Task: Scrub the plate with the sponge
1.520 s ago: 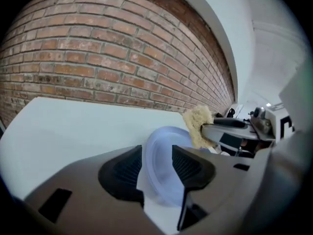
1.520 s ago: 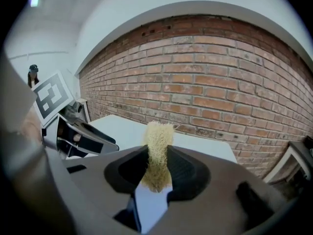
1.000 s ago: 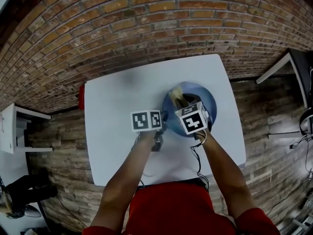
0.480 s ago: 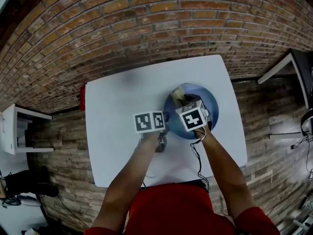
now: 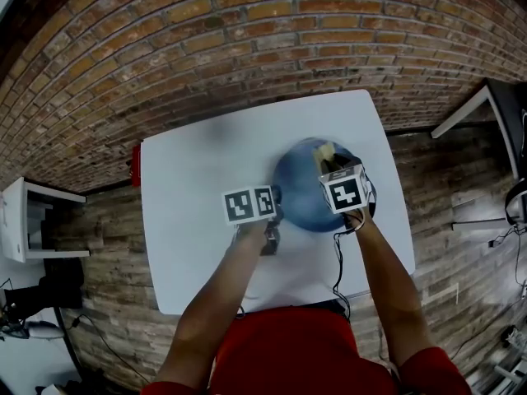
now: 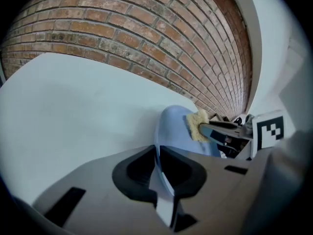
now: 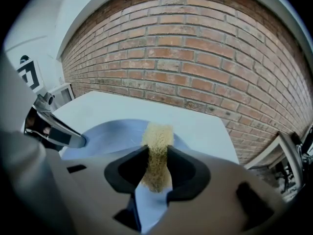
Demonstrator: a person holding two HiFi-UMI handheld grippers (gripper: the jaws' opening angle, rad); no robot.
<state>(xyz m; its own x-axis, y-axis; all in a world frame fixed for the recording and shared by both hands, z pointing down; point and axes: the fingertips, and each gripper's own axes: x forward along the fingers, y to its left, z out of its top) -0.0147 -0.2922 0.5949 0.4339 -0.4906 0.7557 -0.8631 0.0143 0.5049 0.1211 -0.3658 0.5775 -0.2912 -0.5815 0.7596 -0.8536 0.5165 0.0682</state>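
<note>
A blue plate [image 5: 303, 189] lies on the white table [image 5: 189, 212]. My left gripper [image 5: 275, 215] sits at the plate's left rim. In the left gripper view its jaws have just been closing and the left gripper [image 6: 157, 155] is shut on the thin edge of the plate [image 6: 173, 131]. My right gripper [image 5: 330, 161] is over the plate's far right part, shut on a yellow sponge [image 5: 326, 150]. The right gripper view shows the sponge [image 7: 157, 153] squeezed between the jaws of the right gripper [image 7: 156, 168], its end over the plate [image 7: 110, 136].
A brick wall rises behind the table. A small red object [image 5: 137, 164] hangs at the table's left edge. A white shelf [image 5: 25, 216] stands on the floor at the left, and another table's corner [image 5: 486, 105] shows at the right.
My right gripper has carried the sponge to the right across the plate, from its left middle to its far right part. The left gripper has stayed at the rim.
</note>
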